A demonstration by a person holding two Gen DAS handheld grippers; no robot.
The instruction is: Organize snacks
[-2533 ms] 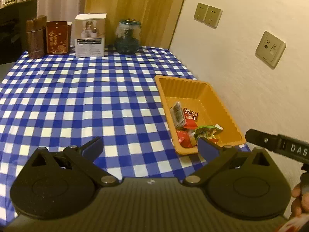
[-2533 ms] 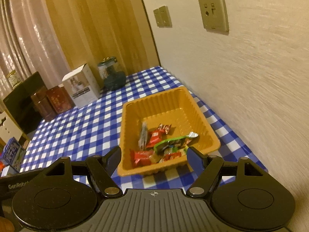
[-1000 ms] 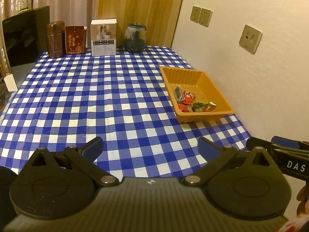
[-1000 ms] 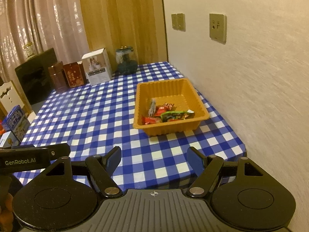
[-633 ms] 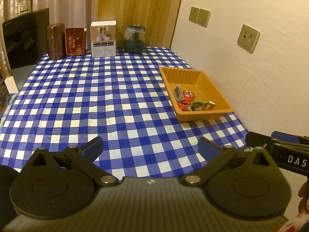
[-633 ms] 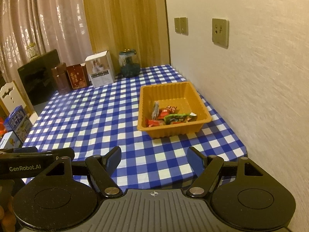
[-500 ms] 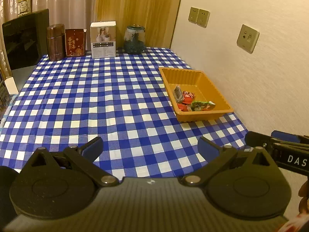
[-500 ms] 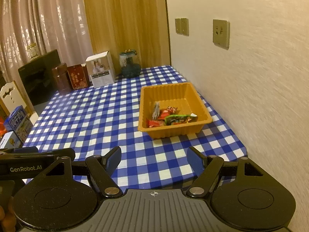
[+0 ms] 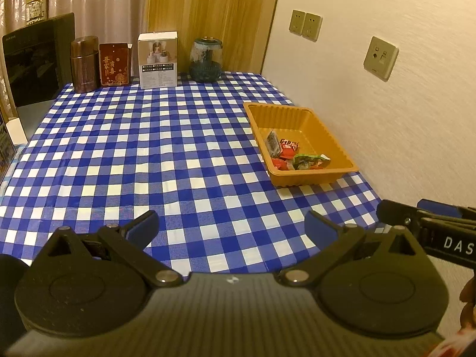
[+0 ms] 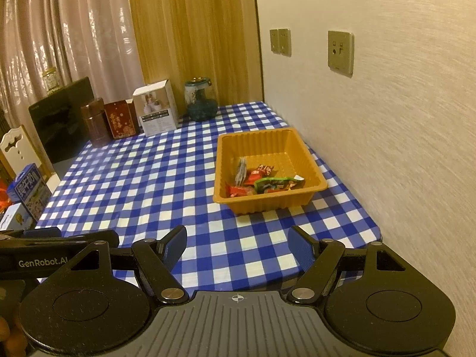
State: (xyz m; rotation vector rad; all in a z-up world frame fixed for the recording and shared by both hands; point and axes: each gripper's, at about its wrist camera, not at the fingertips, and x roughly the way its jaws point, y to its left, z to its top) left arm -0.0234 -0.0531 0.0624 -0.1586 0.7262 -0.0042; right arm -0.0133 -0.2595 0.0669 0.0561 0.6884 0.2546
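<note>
left gripper [image 9: 231,227] fingers wide, empty | right gripper [image 10: 237,245] likewise | both farther back from orange tray [image 10: 293,199] than earlier

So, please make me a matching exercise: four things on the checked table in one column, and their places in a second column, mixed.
Things:
1. orange plastic tray
2. round glass jar
3. white cardboard box
4. brown cylindrical canister

Places:
A. back row, the leftmost of these four
B. back row, nearest the wooden panel
C. near the right wall, holding snack packets
D. back row, between a red box and the jar

Pairs: 1-C, 2-B, 3-D, 4-A
</note>
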